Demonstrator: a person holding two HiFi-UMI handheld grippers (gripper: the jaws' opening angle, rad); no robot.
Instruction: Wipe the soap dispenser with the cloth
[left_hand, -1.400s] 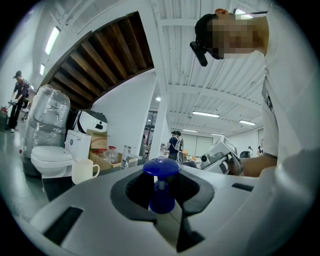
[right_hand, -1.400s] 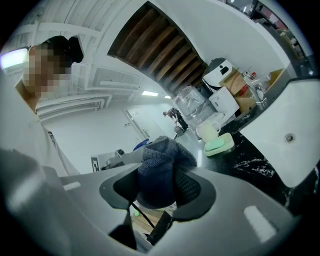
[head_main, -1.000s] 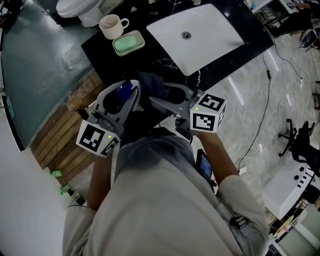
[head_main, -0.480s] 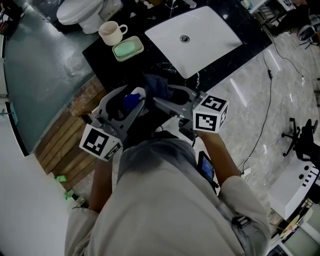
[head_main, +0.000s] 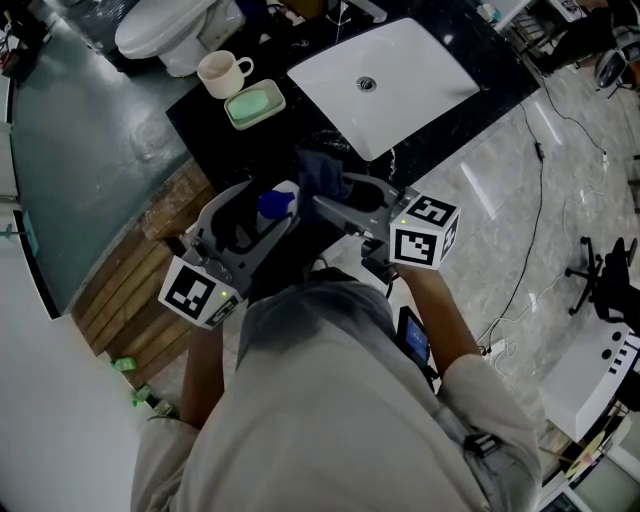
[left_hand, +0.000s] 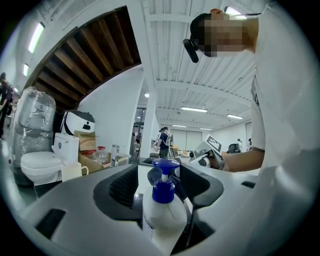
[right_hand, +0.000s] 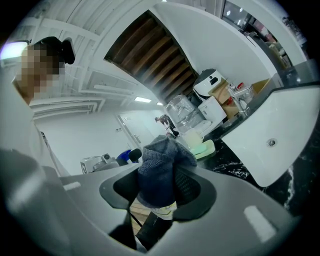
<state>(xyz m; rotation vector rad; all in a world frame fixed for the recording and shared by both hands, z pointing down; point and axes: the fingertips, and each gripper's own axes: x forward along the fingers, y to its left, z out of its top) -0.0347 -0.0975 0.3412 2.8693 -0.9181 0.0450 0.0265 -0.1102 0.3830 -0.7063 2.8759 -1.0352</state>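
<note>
The soap dispenser (head_main: 278, 203), a white bottle with a blue pump (left_hand: 164, 186), stands upright between the jaws of my left gripper (head_main: 262, 196). Those jaws have just been opening, and in the left gripper view (left_hand: 159, 172) dark gaps show on both sides of the bottle. Its base is hidden, so I cannot tell what bears it. My right gripper (head_main: 322, 190) points in from the right, shut on a dark blue-grey cloth (right_hand: 160, 170). The cloth (head_main: 318, 170) bunches out past the fingertips, right beside the bottle. Under the cloth in the right gripper view (right_hand: 159, 180) a pale printed surface shows.
Beyond the grippers runs a black counter (head_main: 210, 110) with a white sink basin (head_main: 400, 75), a green soap dish (head_main: 255, 103) and a cream mug (head_main: 222, 72). A toilet (head_main: 165, 25) stands behind it. Wooden slats (head_main: 130, 270) lie to the left, cables and an office chair (head_main: 605, 285) to the right.
The left gripper's jaws have spread wider round the bottle. The blue pump top sits further right between them and more of the white body shows. The right gripper keeps the cloth.
</note>
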